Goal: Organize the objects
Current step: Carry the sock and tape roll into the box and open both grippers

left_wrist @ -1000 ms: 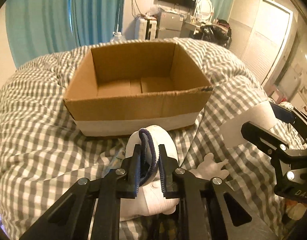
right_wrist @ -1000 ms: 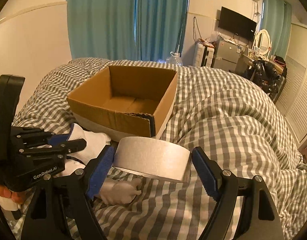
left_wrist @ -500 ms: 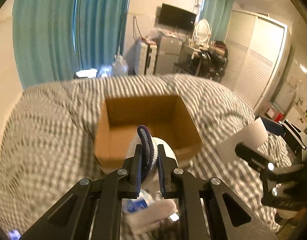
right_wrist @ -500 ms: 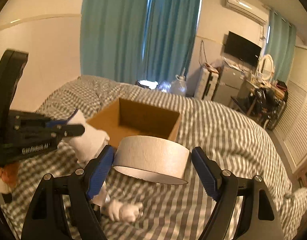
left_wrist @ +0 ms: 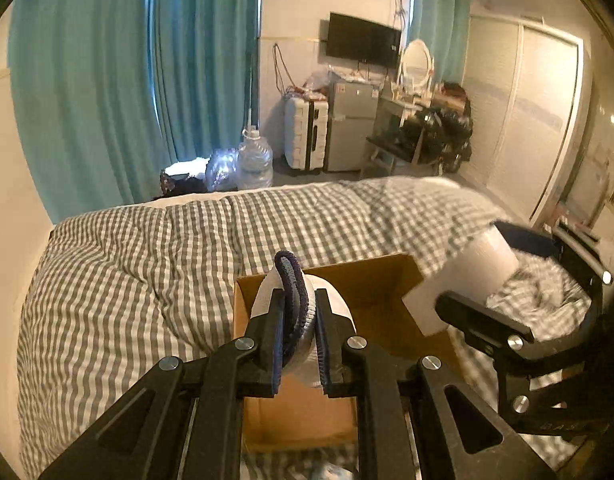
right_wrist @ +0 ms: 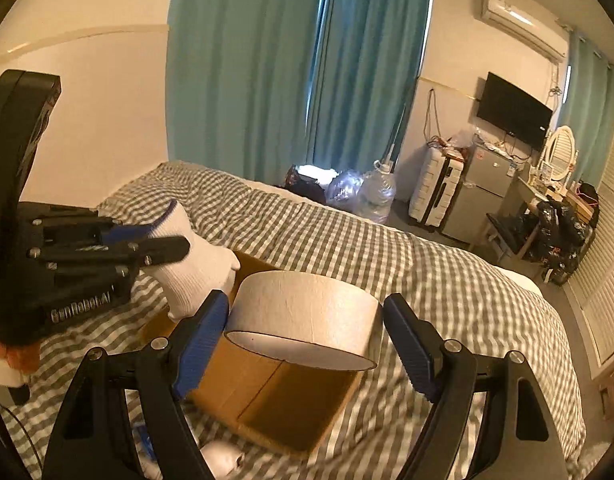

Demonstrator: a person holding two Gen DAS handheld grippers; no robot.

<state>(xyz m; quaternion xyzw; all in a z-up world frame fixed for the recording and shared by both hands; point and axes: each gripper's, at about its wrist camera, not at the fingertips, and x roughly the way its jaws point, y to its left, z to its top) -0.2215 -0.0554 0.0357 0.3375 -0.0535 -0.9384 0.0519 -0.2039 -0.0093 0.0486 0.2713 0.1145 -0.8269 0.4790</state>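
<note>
left wrist view: left gripper point(left_wrist: 299, 340) clamps a white glove point(left_wrist: 303, 320) above the cardboard box point(left_wrist: 379, 280); right gripper point(right_wrist: 307, 344) grips a tape roll point(right_wrist: 307, 316).

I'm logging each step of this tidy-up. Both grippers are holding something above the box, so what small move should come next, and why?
Probably lower both a little and let go. The left gripper pinches a white glove and the right gripper holds a tape roll, both already over the open cardboard box on the checked bedcover.
</note>
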